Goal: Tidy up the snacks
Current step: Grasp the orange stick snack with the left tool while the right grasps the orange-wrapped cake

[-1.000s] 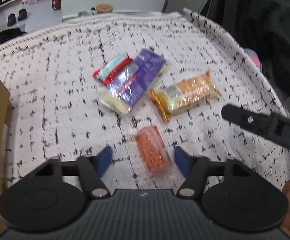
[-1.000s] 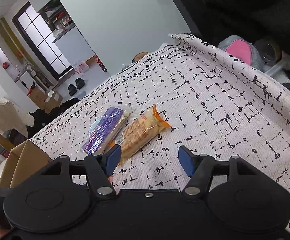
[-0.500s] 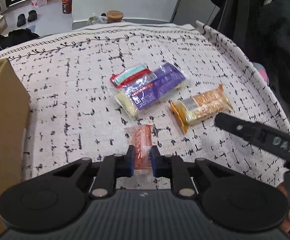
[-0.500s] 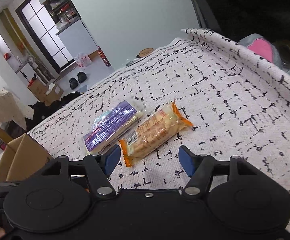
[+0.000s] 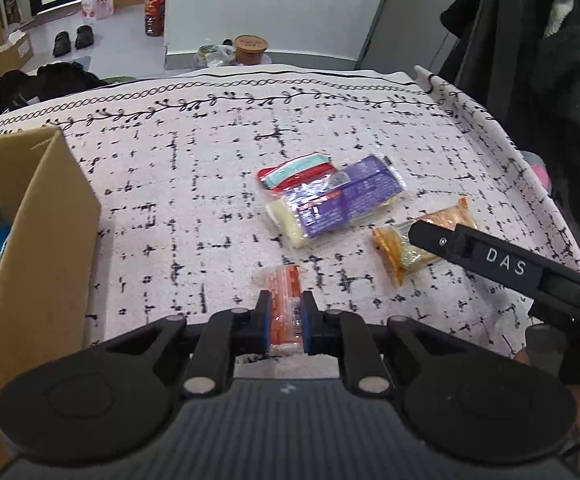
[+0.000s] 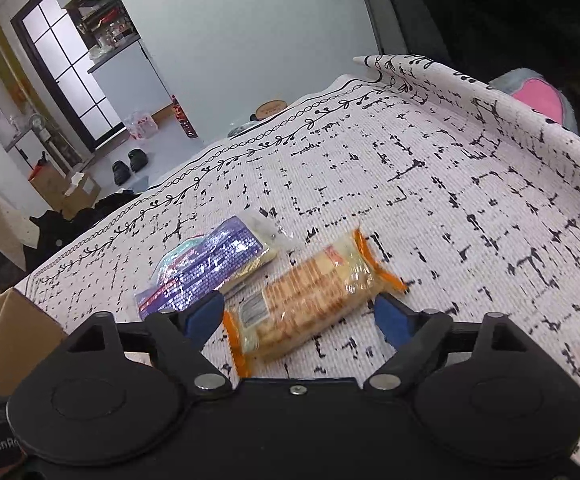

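A: Where's your orange snack pack (image 5: pixel 285 307)?

B: Clamped in your left gripper (image 5: pixel 284 326), above the patterned cloth (image 5: pixel 194 208), cardboard box (image 5: pixel 38 240) at nine o'clock.

A: And your right gripper (image 6: pixel 298 318)?

B: Its jaws are opening, straddling the cracker packet (image 6: pixel 309 300) without pressing it; the purple packet (image 6: pixel 206 268) lies at ten o'clock.

Black tongs (image 5: pixel 284 322) with blue pads (image 6: pixel 204 314), silver screws, white "DAS" lettering.

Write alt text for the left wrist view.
The left gripper is shut on a small orange snack packet above a patterned tablecloth. Beyond lie a purple packet and a cracker pack; a cardboard box stands left.
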Motion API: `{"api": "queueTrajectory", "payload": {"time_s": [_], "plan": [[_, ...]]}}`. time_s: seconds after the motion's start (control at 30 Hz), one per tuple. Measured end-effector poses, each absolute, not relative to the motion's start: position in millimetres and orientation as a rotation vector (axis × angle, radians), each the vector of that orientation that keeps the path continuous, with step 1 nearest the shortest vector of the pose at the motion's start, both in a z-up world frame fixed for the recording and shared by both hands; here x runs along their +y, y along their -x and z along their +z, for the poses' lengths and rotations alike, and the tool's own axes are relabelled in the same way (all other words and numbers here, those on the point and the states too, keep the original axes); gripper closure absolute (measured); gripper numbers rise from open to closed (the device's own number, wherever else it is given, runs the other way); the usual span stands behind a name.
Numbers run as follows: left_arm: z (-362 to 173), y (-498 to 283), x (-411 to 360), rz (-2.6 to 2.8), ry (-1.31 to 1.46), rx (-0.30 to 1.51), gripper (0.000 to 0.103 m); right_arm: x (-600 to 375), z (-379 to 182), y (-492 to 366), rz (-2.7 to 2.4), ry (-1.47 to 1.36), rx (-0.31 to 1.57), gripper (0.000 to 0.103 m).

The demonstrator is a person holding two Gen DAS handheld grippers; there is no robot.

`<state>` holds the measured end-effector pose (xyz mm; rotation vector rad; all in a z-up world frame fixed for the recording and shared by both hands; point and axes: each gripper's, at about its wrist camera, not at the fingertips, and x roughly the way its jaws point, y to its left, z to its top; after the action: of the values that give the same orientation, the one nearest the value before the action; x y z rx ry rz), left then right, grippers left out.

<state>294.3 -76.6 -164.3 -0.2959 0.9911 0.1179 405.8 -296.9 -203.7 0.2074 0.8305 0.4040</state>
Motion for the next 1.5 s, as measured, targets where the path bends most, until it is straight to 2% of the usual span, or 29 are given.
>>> {"api": "queueTrajectory", "payload": {"time_s": [0.27,0.4,0.47,0.77,0.87,0.9,0.93,1.0,1.03,1.13,1.5], "plan": [[-169.5,-300.4,-72.3,0.140,0.312,1.008,0.084,-281.8,-208.2,-415.3,0.376,-0.138,0.827,0.016],[-172.6,-304.1,-76.0,0.137,0.311,1.018,0.072,-270.6,-210.8,-415.2,0.364,-0.066,0.841,0.012],[-173.8,-305.0,-78.5,0.140,0.296,1.014,0.066,-266.3,-211.0,-412.9,0.364,-0.015,0.839,0.014],[-182.5,-309.4,-83.1,0.169,0.256,1.007,0.060,-293.7,-203.2,-402.6,0.256,0.046,0.862,0.028],[-187.9,-310.9,-84.6,0.175,0.257,1.018,0.060,-299.4,-203.8,-397.5,0.241,0.082,0.852,0.045],[-189.6,-310.9,-85.5,0.175,0.251,1.018,0.060,-299.9,-203.3,-395.9,0.236,0.093,0.848,0.056],[-190.8,-310.8,-86.2,0.175,0.243,1.016,0.060,-301.2,-202.5,-395.0,0.240,0.095,0.845,0.062],[-191.9,-309.5,-86.9,0.173,0.235,1.012,0.061,-302.5,-199.2,-393.0,0.253,0.079,0.847,0.069],[-192.4,-309.1,-87.1,0.170,0.235,1.010,0.061,-304.3,-197.8,-392.2,0.261,0.064,0.847,0.069],[-191.6,-307.0,-85.4,0.167,0.241,1.005,0.083,-308.8,-192.6,-386.4,0.290,0.013,0.850,0.071],[-159.0,-284.7,-89.7,0.093,0.234,0.925,0.086,-298.2,-161.8,-358.2,0.373,-0.087,0.790,0.071]]}}
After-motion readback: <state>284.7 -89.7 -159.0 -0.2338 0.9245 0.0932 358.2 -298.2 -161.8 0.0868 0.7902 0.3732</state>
